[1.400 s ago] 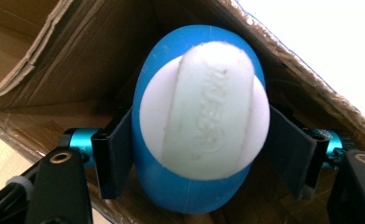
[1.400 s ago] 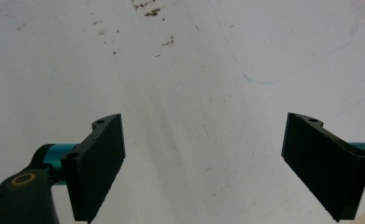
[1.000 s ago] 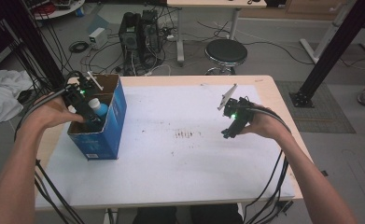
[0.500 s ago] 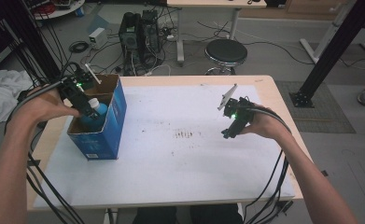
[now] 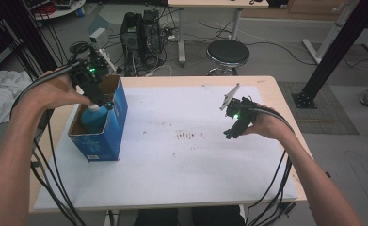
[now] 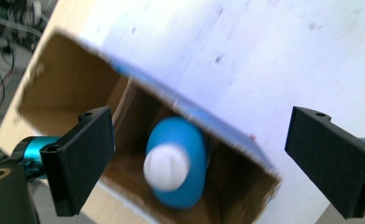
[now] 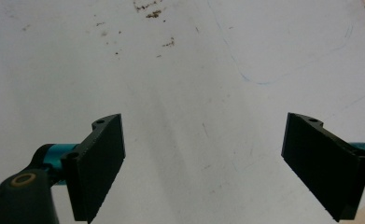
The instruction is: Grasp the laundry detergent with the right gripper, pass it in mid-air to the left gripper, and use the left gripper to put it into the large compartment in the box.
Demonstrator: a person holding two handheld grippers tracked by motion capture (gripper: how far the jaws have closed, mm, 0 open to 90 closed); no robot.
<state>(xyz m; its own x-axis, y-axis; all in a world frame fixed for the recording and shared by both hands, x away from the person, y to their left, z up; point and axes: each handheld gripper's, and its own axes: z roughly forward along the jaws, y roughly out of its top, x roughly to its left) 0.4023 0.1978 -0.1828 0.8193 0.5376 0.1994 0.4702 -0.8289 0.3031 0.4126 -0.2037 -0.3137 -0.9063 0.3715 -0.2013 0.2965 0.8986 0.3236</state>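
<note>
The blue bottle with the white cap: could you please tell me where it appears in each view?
High view: blue bottle in the blue cardboard box, left of centre, under the left gripper.
Left gripper view: lower centre, between the open jaws.
Right gripper view: not in it.
Shared landmark: the white table cover.

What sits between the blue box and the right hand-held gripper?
Bare white tabletop with a patch of small brown specks; nothing else lies between the blue box and right hand-held gripper, per the high view.

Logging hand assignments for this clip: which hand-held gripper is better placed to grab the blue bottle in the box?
Left. The left hand-held gripper hangs open right above the blue bottle in the cardboard box. The right hand-held gripper, also open, sits across the table over bare white surface.
</note>
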